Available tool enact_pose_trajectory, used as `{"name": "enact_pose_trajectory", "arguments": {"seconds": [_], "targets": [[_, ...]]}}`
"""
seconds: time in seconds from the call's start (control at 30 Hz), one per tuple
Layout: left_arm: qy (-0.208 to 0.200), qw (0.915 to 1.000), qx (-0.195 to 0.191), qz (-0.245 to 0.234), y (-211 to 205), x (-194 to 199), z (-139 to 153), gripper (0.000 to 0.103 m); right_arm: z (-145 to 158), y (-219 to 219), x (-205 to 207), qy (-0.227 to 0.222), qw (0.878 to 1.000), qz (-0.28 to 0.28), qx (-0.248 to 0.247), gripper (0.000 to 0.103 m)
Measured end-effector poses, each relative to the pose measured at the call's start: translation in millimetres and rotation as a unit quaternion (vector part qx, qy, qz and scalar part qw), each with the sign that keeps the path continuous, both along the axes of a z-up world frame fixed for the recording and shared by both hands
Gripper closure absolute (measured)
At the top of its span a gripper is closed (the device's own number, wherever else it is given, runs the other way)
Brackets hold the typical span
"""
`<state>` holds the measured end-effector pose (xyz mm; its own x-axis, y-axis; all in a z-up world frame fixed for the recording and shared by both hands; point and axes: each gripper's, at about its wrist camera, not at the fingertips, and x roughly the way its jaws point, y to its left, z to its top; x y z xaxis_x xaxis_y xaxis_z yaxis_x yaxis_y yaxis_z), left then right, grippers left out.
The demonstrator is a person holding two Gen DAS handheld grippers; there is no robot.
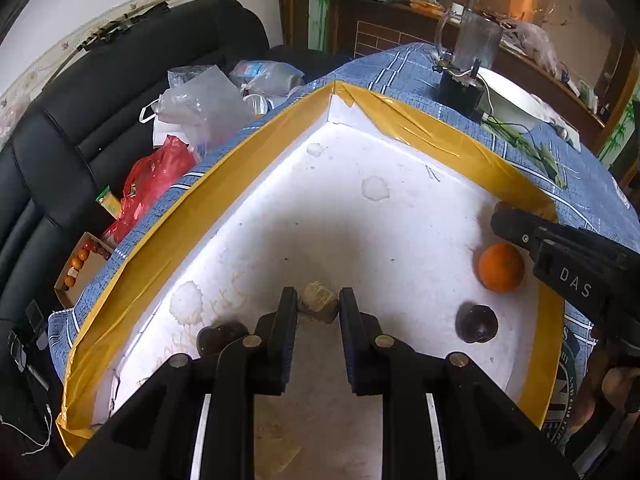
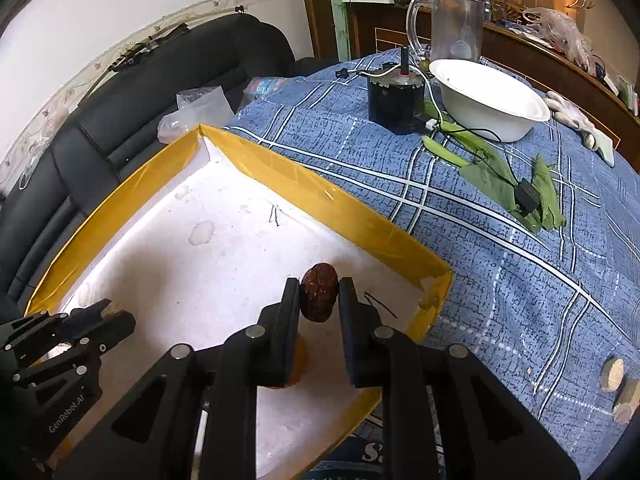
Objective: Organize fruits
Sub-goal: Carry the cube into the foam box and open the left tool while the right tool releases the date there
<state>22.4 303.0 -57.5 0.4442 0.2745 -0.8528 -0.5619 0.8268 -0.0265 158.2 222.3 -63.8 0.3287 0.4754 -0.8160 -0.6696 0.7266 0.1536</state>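
Note:
A white foam tray with a yellow taped rim lies on the blue checked cloth. My left gripper is low over the tray's near part, shut on a tan, lumpy, walnut-like fruit. My right gripper is above the tray's right corner, shut on a dark red-brown wrinkled fruit. An orange and a dark round fruit rest on the tray floor at right. Another dark fruit is half hidden behind my left finger. The left wrist view shows the right gripper just beyond the orange.
A white bowl, a black motor, a clear jug and green leaves sit on the cloth beyond the tray. A black sofa holding plastic bags borders the table's left side.

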Motion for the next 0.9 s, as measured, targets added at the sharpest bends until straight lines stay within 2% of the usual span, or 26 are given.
{"name": "enact_pose_trajectory", "arguments": {"seconds": [0.2,0.23,0.33,0.4,0.43,0.47,0.57,0.7,0.77,0.9], "targets": [[-0.001,1.0,-0.003,0.003,0.3,-3.1,2.0,0.083,0.5,0.4,-1.3,0.005,1.0,0.002,-0.005,0.081],[0.0,1.0,-0.003,0.004,0.1,-3.4,2.0,0.081,0.4,-0.1,-0.9,0.007,1.0,0.0,-0.006,0.081],[-0.003,1.0,-0.003,0.006,0.1,-6.6,3.4,0.064,2.0,-1.3,-2.4,0.008,1.0,-0.001,-0.01,0.079],[-0.007,0.9999,-0.002,0.007,0.2,-9.3,5.3,0.052,3.7,-3.6,-4.5,0.006,1.0,-0.002,-0.006,0.059],[-0.008,0.9999,0.001,0.008,-0.1,-10.5,6.6,0.043,5.1,-5.2,-6.1,0.006,1.0,-0.001,-0.002,0.051],[-0.012,0.9999,0.007,0.008,-1.5,-12.3,9.1,0.037,7.9,-6.8,-9.5,0.005,1.0,0.004,0.004,0.049],[-0.015,0.9998,0.013,0.009,-4.7,-15.2,13.0,0.031,15.0,-11.4,-16.6,-0.005,1.0,0.002,0.01,0.043],[-0.023,0.9995,0.019,0.01,-7.9,-22.9,18.9,0.029,25.6,-31.3,-23.7,-0.01,0.999,-0.013,0.035,0.04],[-0.029,0.9992,0.027,0.01,-9.7,-27.0,22.5,0.025,30.2,-44.9,-28.4,-0.017,0.999,-0.024,0.039,0.03],[-0.05,0.9979,0.038,0.019,-14.9,-36.2,31.9,0.023,37.0,-81.3,-41.4,-0.026,0.997,-0.047,0.059,0.017]]}}
